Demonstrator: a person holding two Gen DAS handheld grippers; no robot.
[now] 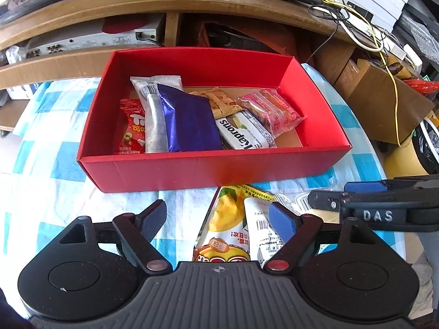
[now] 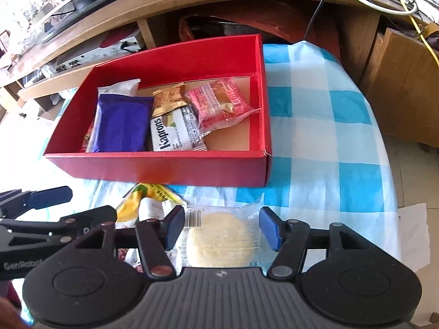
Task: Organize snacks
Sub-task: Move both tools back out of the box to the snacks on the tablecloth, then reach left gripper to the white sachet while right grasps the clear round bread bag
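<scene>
A red box (image 1: 192,170) (image 2: 153,168) on the checked tablecloth holds several snack packets, among them a purple pack (image 1: 189,120) (image 2: 122,124), a white Kaprons pack (image 1: 244,134) (image 2: 175,133) and a pink one (image 1: 270,112) (image 2: 219,102). In front of the box lie a yellow mango packet (image 1: 225,219) (image 2: 134,208) and a clear-wrapped round pale cake (image 2: 219,240). My left gripper (image 1: 218,218) is open above the mango packet. My right gripper (image 2: 219,227) is open, its blue pads either side of the cake and clear of it.
A white tube-like pack (image 1: 260,227) lies beside the mango packet. A wooden desk (image 1: 164,2) with cables and electronics stands behind the table. The right gripper's arm (image 1: 384,208) reaches in beside the left. The table's right edge (image 2: 384,164) drops to the floor.
</scene>
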